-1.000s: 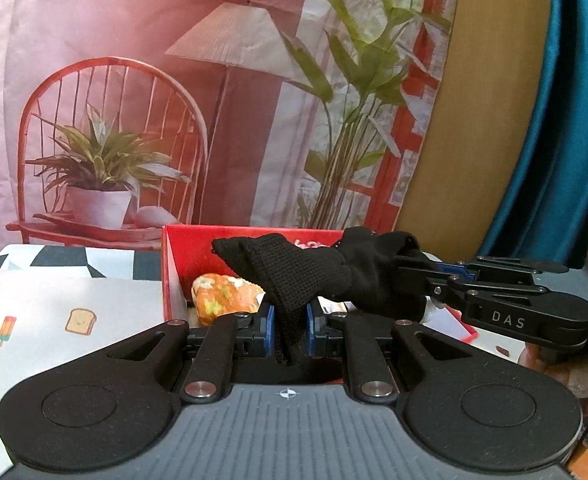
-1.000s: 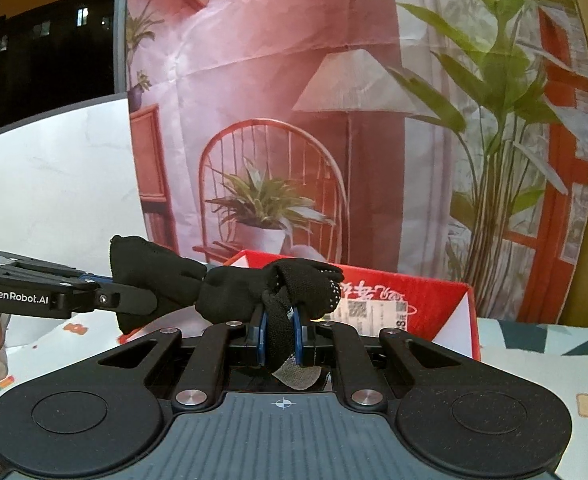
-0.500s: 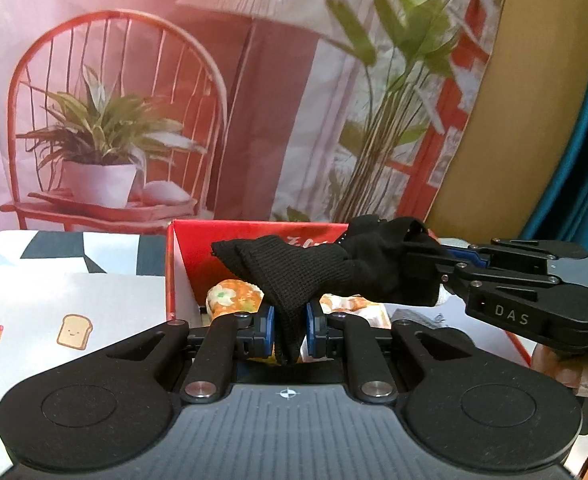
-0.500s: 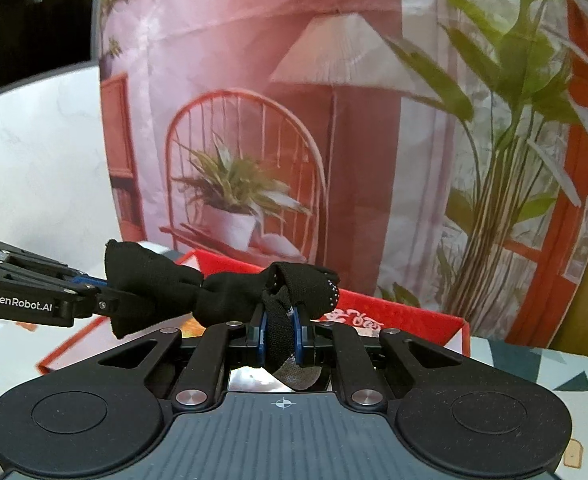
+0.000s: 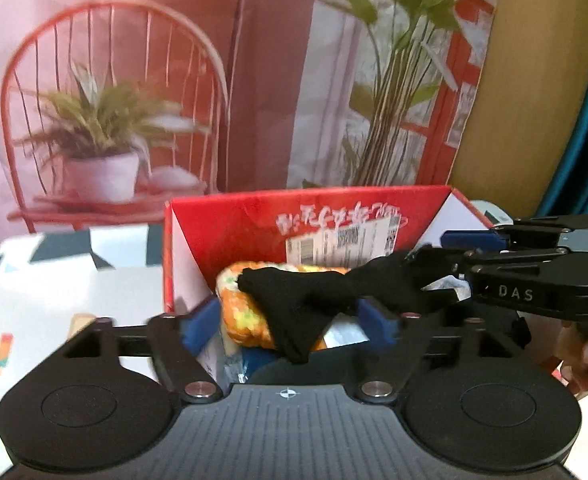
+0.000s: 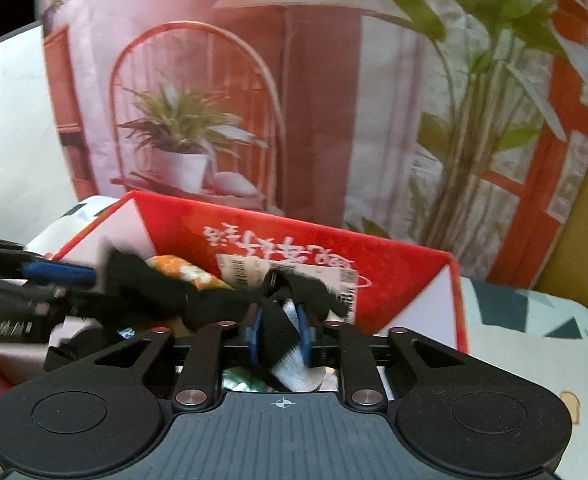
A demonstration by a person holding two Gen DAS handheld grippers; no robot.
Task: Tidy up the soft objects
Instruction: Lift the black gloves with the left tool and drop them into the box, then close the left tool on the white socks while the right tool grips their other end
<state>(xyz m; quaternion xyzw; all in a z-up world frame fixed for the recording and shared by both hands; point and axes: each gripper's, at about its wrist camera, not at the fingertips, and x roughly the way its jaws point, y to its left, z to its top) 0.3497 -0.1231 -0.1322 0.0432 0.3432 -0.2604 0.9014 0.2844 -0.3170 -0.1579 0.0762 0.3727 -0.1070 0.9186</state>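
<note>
Fabric of the black glove (image 5: 306,304) hangs over the red box (image 5: 230,224), between my left gripper (image 5: 290,322) and right gripper (image 6: 280,334). My left jaws are opening wide, clear of it; my right jaws are opening narrowly, its cuff between the pads.

Black knit glove (image 5: 302,304) — limp, stretched sideways over my red box (image 5: 230,228), one end drooping; beneath it an orange-and-green soft bundle (image 5: 242,316) lies inside the box.
</note>
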